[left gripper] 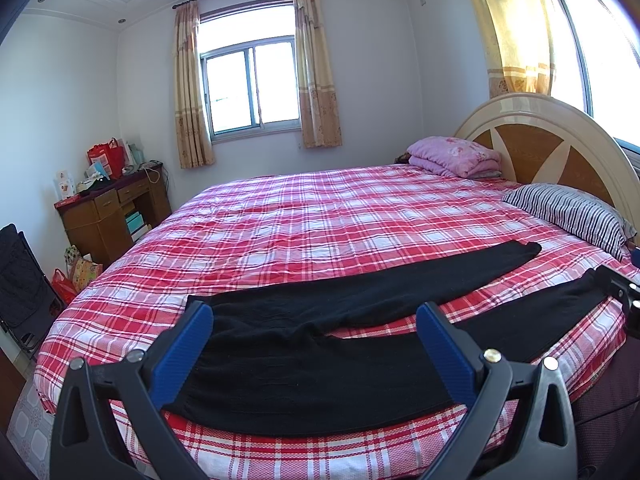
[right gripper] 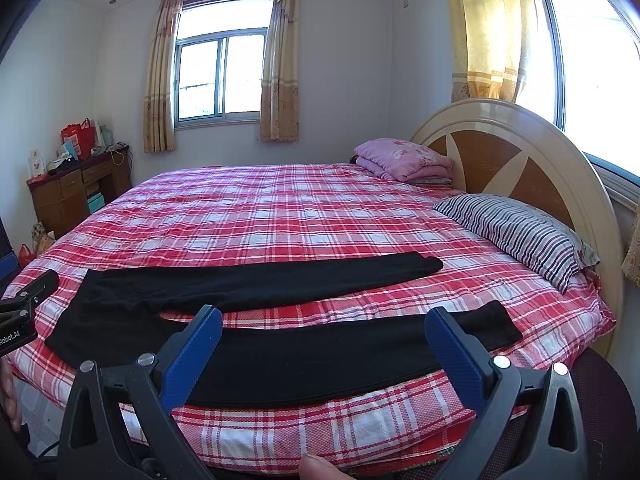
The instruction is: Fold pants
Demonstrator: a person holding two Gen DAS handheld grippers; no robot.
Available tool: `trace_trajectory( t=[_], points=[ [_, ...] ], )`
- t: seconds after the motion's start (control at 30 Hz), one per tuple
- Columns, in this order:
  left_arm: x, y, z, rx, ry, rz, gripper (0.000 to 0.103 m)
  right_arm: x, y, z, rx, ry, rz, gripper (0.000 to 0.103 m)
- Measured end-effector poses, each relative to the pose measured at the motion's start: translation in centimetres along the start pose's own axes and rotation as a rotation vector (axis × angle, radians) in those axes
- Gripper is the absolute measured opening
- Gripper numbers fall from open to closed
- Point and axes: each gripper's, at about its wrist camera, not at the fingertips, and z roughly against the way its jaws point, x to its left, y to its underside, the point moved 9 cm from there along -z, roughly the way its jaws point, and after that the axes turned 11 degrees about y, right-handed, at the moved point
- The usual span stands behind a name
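Bed (left gripper: 320,208) with red plaid cover filled both views, near edge cut off below the tools. Black pants (right gripper: 248,284) lay flat on it, legs spread in a V, waist toward the left gripper (left gripper: 314,320), which hung jaws wide apart, gripping nothing. Right gripper (right gripper: 324,324) also gaped, empty, over the near leg; that leg's cuff sat just past its right finger. A fingertip (right gripper: 320,468) was cut off at bottom.

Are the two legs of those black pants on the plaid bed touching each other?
Apart. In the right wrist view, a strip of red plaid bedsheet shows between the far leg and the near leg along their length; they join only at the waist end.
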Motion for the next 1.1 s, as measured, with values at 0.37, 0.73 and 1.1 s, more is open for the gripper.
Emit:
trace_trajectory(
  t=[0.37,0.73,1.1],
  points=[
    [0.0,0.2,-0.1,0.003,0.001,0.001,0.103,0.0,0.1,-0.1,0.003,0.0,0.002,0.102],
    [-0.2,0.5,-0.4,0.01,-0.001,-0.001,0.103,0.0,0.3,-0.3,0.008,0.0,0.004,0.102],
    [1.5,2.3,-4.5,0.078,-0.014,0.01,0.103,0.6,1.5,-3.2,0.031,-0.006,0.047,0.102]
  ],
)
